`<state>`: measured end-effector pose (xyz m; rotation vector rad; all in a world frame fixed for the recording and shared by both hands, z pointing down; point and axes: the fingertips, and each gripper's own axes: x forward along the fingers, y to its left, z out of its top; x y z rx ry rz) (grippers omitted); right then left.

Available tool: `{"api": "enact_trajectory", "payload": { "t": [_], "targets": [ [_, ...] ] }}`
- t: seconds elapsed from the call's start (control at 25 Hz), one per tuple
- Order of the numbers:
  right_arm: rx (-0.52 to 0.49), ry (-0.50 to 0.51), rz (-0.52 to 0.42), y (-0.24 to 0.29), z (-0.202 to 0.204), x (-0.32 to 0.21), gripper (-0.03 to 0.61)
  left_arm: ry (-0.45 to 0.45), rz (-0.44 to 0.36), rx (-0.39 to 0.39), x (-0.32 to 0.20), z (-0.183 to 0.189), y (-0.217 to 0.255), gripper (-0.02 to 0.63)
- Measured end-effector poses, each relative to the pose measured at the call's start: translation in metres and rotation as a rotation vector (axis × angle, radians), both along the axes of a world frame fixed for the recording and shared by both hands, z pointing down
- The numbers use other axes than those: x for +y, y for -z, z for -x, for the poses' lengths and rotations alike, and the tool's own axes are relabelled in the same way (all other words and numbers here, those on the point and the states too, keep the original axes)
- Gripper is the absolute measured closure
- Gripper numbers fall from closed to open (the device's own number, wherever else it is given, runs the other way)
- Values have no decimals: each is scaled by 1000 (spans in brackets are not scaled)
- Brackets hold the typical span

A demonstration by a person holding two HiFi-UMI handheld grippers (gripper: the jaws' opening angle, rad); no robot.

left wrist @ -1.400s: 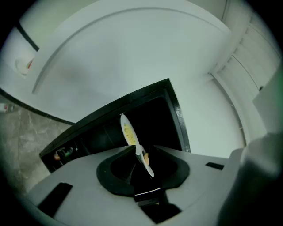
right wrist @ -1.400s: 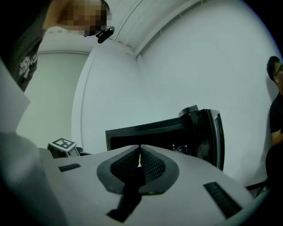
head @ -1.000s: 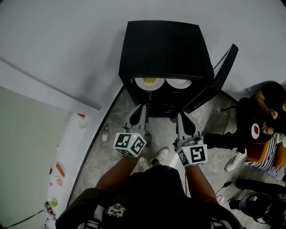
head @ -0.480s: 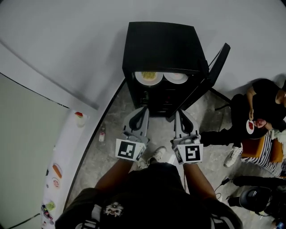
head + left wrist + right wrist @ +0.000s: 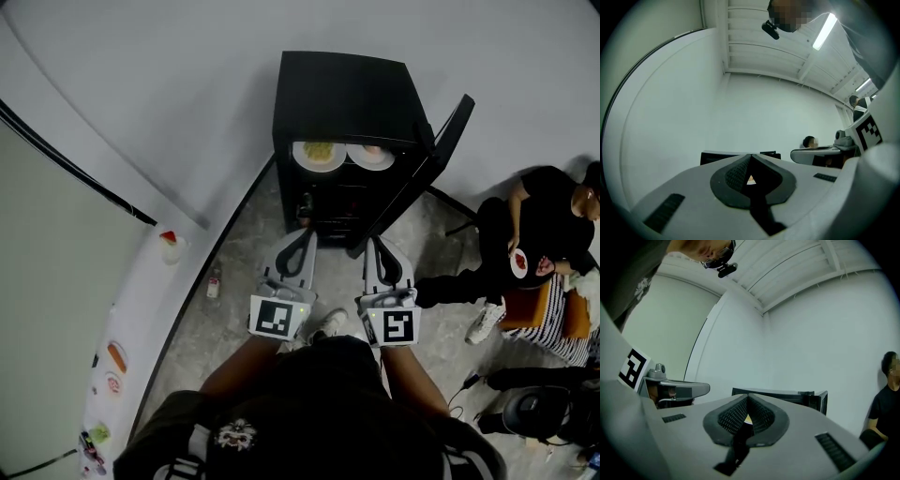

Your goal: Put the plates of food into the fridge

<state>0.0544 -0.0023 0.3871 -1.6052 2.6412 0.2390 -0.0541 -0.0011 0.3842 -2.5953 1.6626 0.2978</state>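
Pointing level at fridge (image 5: 342, 94): left hand-held gripper (image 5: 300, 239), right hand-held gripper (image 5: 378, 248).

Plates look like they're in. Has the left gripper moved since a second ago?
Yes. In the head view the left gripper has drawn back from the open fridge, sitting lower in the picture. Its marker cube has also rolled flat.

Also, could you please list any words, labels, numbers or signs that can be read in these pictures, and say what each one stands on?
No text can be read anywhere.
left marker cube and right marker cube: black-and-white square patterns, no letters.
shirt print: a white emblem, too blurred to read.
bottle: label too small to read.
fridge: no lettering visible.
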Motion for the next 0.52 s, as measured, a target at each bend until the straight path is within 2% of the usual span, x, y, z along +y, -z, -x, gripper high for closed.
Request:
{"api": "enact_trajectory", "payload": {
  "t": [0.28, 0.52],
  "targets": [
    [-8, 10, -34, 12, 15, 28, 554, -16, 5, -28, 28, 3, -2, 592],
    [-10, 16, -65, 21, 21, 34, 554, -22, -37, -41, 34, 0, 12, 592]
  ]
}}
